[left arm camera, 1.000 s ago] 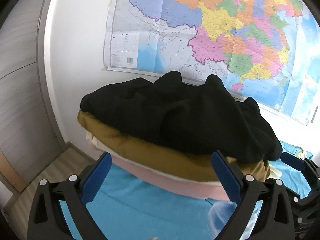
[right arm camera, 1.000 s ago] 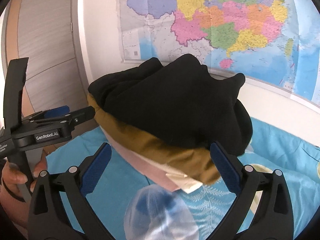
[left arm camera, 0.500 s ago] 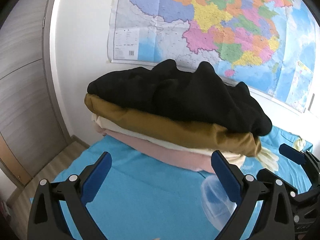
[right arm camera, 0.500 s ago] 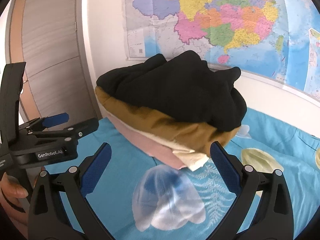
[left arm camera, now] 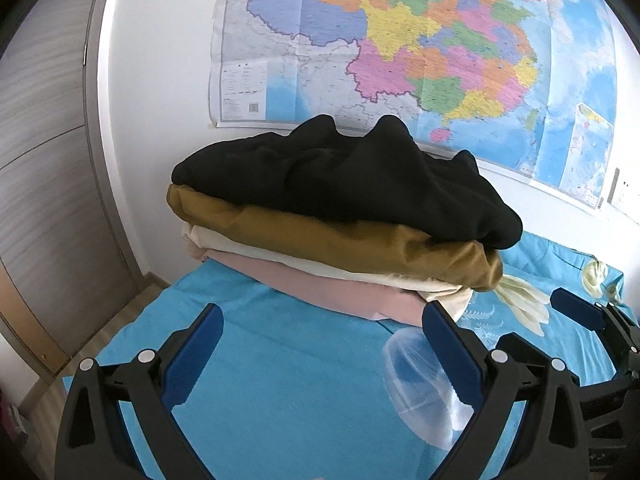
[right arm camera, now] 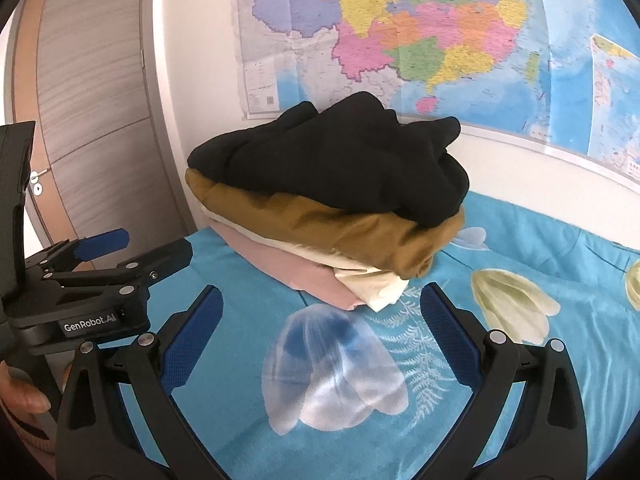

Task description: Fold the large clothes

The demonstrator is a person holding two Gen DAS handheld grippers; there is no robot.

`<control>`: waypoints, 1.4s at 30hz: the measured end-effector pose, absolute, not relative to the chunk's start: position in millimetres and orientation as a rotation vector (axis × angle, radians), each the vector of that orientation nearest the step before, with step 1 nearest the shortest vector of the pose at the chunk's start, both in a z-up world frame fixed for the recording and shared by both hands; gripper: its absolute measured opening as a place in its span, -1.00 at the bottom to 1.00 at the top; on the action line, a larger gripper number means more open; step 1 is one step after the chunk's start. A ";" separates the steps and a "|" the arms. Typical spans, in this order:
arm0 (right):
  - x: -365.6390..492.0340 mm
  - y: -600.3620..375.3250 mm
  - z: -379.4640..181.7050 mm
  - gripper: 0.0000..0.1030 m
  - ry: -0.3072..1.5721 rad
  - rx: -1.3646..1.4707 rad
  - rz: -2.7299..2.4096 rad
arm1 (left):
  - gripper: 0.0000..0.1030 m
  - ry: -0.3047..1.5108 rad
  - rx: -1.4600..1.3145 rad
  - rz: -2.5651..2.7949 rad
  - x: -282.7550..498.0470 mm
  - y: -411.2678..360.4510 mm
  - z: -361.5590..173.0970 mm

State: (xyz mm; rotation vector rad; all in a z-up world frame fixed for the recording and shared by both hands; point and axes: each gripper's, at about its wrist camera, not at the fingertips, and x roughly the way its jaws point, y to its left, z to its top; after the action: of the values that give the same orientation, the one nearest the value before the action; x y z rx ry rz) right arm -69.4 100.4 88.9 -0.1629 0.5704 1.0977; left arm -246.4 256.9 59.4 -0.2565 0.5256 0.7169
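A stack of folded clothes lies on the blue bed sheet (left arm camera: 280, 380) against the wall. A black garment (left arm camera: 340, 184) is on top, over a mustard one (left arm camera: 340, 244), a cream one (left arm camera: 280, 254) and a pink one (left arm camera: 328, 292). The stack also shows in the right wrist view, with the black garment (right arm camera: 340, 160) on top. My left gripper (left arm camera: 320, 336) is open and empty, a short way in front of the stack. My right gripper (right arm camera: 320, 312) is open and empty, also in front of it. The left gripper (right arm camera: 132, 252) shows at the left of the right wrist view.
A large coloured map (left arm camera: 400, 48) hangs on the white wall behind the stack. A wooden wardrobe door (right arm camera: 92, 100) stands at the left, with bare floor (left arm camera: 120, 320) beside the bed. The sheet (right arm camera: 520, 260) has flower prints to the right.
Both grippers have pulled back from the stack, which now looks smaller and farther. More of the blue sheet shows in front of it. Both stay open.
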 end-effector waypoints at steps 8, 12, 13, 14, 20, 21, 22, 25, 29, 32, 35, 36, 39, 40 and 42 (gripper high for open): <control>-72.7 94.6 87.8 0.89 0.571 -0.160 1.098 | 0.88 0.521 -0.252 0.720 -247.6 251.9 59.6; -73.8 94.4 86.2 0.89 0.576 -0.163 1.099 | 0.88 0.524 -0.253 0.723 -248.0 250.5 58.8; -73.7 94.2 86.2 0.89 0.577 -0.162 1.098 | 0.88 0.524 -0.253 0.724 -248.6 250.1 58.5; -74.0 93.9 86.1 0.89 0.577 -0.161 1.097 | 0.88 0.525 -0.253 0.723 -248.6 250.2 58.3; -74.6 93.4 86.5 0.89 0.578 -0.160 1.091 | 0.88 0.530 -0.255 0.726 -249.6 249.4 56.6; -74.5 93.3 86.1 0.89 0.580 -0.159 1.093 | 0.88 0.530 -0.254 0.727 -249.8 249.1 56.5; -74.5 92.9 85.7 0.89 0.581 -0.159 1.091 | 0.88 0.530 -0.255 0.727 -250.2 249.2 56.4; -74.9 92.3 85.1 0.89 0.583 -0.158 1.091 | 0.88 0.531 -0.256 0.727 -250.3 249.7 56.3; -74.5 92.7 84.7 0.89 0.583 -0.160 1.091 | 0.88 0.532 -0.255 0.728 -250.5 249.8 56.0; -74.6 93.1 84.4 0.89 0.586 -0.160 1.092 | 0.88 0.535 -0.257 0.726 -250.6 250.5 55.3; -75.0 92.8 84.2 0.89 0.587 -0.161 1.093 | 0.88 0.536 -0.258 0.727 -250.6 251.4 54.9; -75.0 92.6 84.1 0.89 0.587 -0.162 1.092 | 0.88 0.537 -0.258 0.727 -250.6 251.5 54.7; -75.4 92.4 84.1 0.89 0.586 -0.162 1.090 | 0.88 0.537 -0.259 0.729 -251.5 251.5 54.2; -75.4 92.1 84.1 0.89 0.585 -0.161 1.093 | 0.88 0.539 -0.259 0.728 -250.7 252.0 54.2; -75.6 92.7 84.0 0.89 0.586 -0.162 1.090 | 0.88 0.542 -0.261 0.729 -251.3 252.4 53.7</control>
State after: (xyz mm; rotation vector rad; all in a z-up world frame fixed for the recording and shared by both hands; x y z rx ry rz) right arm -75.6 92.7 84.0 -0.1623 0.5859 1.0900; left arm -251.3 252.4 53.7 -0.2612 0.5417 0.7286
